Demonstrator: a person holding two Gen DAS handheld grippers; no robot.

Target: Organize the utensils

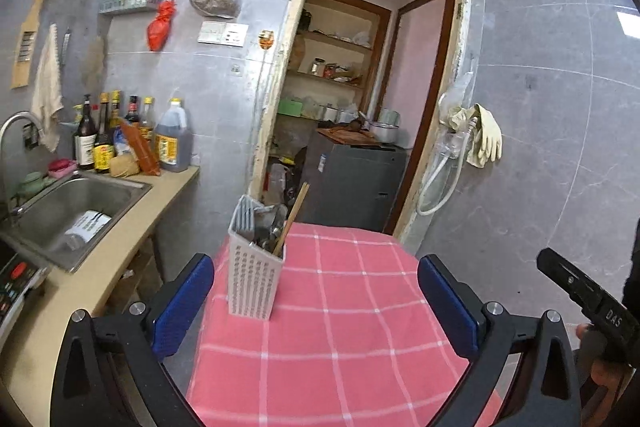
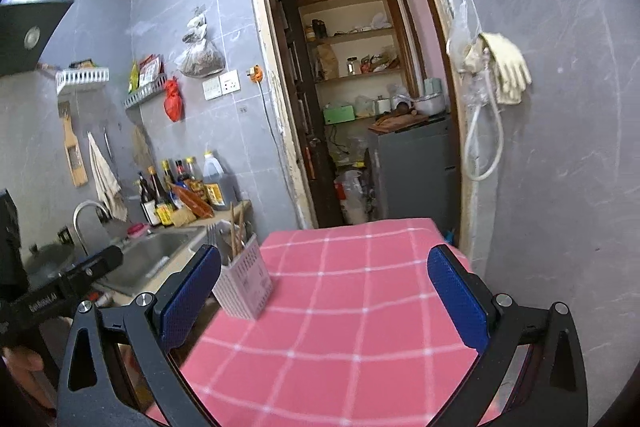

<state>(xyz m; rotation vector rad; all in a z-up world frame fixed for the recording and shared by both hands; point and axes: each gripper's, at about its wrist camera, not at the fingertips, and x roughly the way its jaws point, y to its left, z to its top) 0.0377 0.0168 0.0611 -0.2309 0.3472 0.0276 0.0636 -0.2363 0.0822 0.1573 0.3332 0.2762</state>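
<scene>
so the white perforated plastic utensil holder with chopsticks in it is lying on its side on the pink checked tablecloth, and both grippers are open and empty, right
Not quite. The white perforated plastic utensil holder stands upright near the edge of the pink checked tablecloth, as the left wrist view shows. The rest holds: wooden chopsticks stick out of it, and both the left gripper and the right gripper are open and empty.

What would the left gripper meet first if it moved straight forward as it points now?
Probably the white utensil holder, standing on the pink checked tablecloth just left of the open left gripper's centre line, though depth is unclear.

Tablecloth (image 1: 340, 327) — pink, white-checked.
</scene>
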